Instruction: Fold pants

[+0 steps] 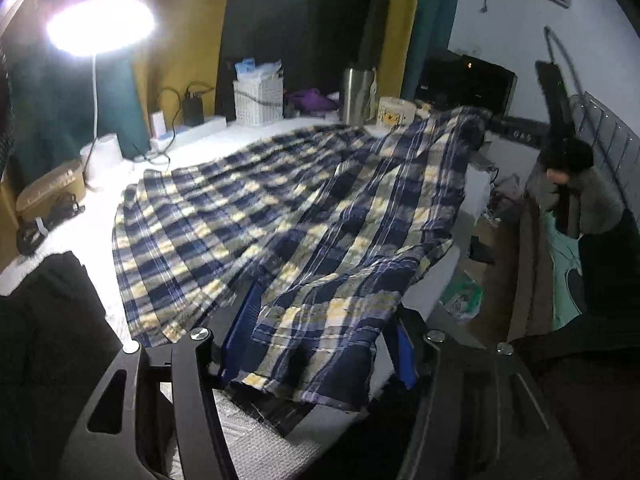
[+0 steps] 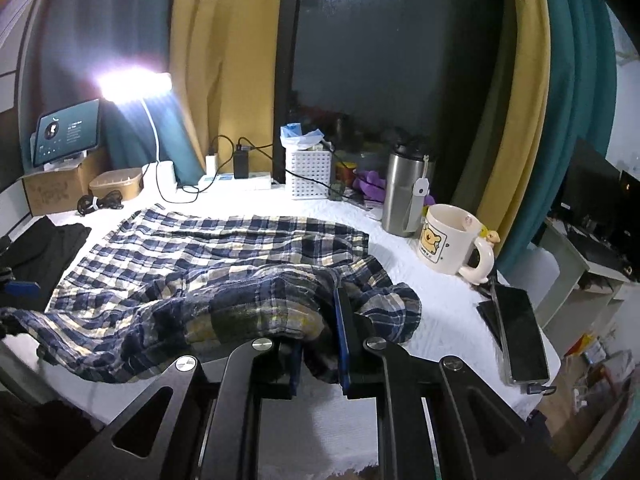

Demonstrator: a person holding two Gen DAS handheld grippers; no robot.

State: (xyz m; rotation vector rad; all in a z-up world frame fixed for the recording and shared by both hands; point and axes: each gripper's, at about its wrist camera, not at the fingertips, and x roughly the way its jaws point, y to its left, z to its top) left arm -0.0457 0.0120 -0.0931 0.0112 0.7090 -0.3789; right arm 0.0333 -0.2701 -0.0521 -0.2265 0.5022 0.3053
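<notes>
The blue, white and yellow plaid pants (image 1: 280,208) lie spread on the white table. In the left wrist view the near end of the pants drapes between my left gripper's (image 1: 320,344) blue-padded fingers (image 1: 244,332), which stand wide apart; whether they hold the cloth is unclear. In the right wrist view the pants (image 2: 208,248) lie flat at the back, with a bunched fold at the front. My right gripper (image 2: 320,344) is shut on that bunched fold, its blue pads (image 2: 343,320) pressed into the cloth.
A cartoon mug (image 2: 452,240), a steel tumbler (image 2: 404,192), a white basket (image 2: 310,172), chargers, cables and a bright lamp (image 2: 136,84) line the back. Two phones (image 2: 520,332) lie at the right edge. Black clothing (image 1: 44,320) lies at the left.
</notes>
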